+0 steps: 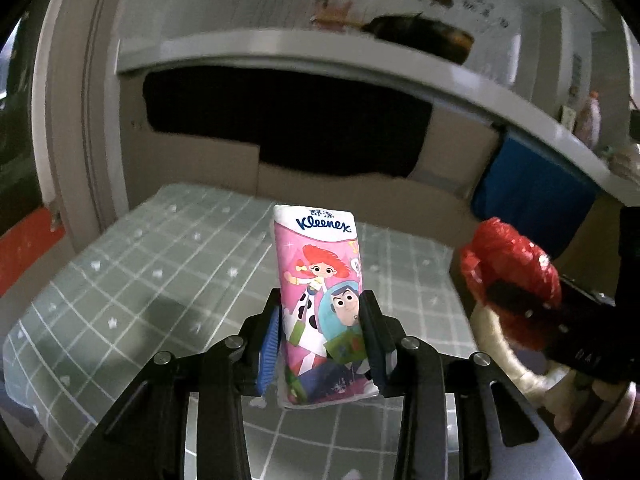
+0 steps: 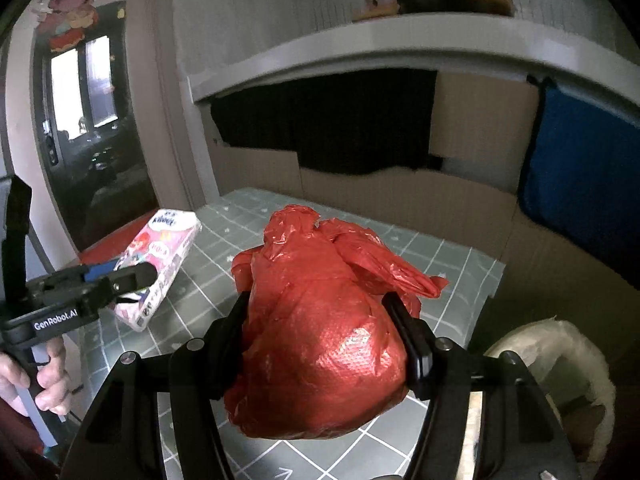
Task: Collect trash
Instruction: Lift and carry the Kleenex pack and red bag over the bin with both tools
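Left wrist view: a pink Kleenex tissue pack [image 1: 320, 300] is being pinched upright between the jaws of the left gripper [image 1: 320, 336] above a desk [image 1: 140, 264] covered in grey-green grid cloth; cardboard panels [image 1: 328, 184] are being shown behind.

Right wrist view: a knotted red plastic bag [image 2: 320, 340] is being squeezed by the jaws of the right gripper [image 2: 324, 344] over the same desk; a white-lined bin [image 2: 568, 364] is standing at right, a white shelf [image 2: 400, 40] overhead.

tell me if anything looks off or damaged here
Nothing looks spilled or torn. The one oddity: the left gripper holds a Kleenex pack that looks full, not trash. The right gripper holds a knotted red bag.
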The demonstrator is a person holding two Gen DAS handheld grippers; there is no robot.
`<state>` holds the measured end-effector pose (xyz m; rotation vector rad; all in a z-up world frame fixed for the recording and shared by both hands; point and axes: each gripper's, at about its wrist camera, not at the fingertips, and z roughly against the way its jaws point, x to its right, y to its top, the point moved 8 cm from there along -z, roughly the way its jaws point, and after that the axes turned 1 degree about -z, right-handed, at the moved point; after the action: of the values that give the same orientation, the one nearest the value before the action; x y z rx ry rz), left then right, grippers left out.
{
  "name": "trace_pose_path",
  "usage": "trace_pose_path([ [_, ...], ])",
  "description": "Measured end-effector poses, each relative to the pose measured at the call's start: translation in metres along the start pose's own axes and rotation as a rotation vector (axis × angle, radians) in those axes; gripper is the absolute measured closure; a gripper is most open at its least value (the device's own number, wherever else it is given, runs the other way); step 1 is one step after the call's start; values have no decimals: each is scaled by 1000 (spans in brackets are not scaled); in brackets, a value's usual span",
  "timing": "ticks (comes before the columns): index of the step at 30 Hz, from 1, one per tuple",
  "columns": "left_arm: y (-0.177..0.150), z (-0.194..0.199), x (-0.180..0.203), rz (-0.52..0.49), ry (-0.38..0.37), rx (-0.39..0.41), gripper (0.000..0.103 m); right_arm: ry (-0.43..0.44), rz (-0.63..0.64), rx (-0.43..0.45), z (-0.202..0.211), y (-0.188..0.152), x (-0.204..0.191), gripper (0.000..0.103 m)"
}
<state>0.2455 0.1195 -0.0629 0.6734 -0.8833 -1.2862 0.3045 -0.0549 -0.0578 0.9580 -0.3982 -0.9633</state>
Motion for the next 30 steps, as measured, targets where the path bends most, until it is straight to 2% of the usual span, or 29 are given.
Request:
trace_pose_path([
  [9,22,39,34,-74,6,110,65,-39,45,87,45,19,-2,42],
  [16,35,56,67,-111,-31,156,65,-63,39,153,77,29,8,42],
  [23,39,50,122,-153,-106,164,65,-129,9,197,107,31,42,42],
  [30,28,15,178,-179,-174,104,65,-215,-59,203,130,14,95,41],
])
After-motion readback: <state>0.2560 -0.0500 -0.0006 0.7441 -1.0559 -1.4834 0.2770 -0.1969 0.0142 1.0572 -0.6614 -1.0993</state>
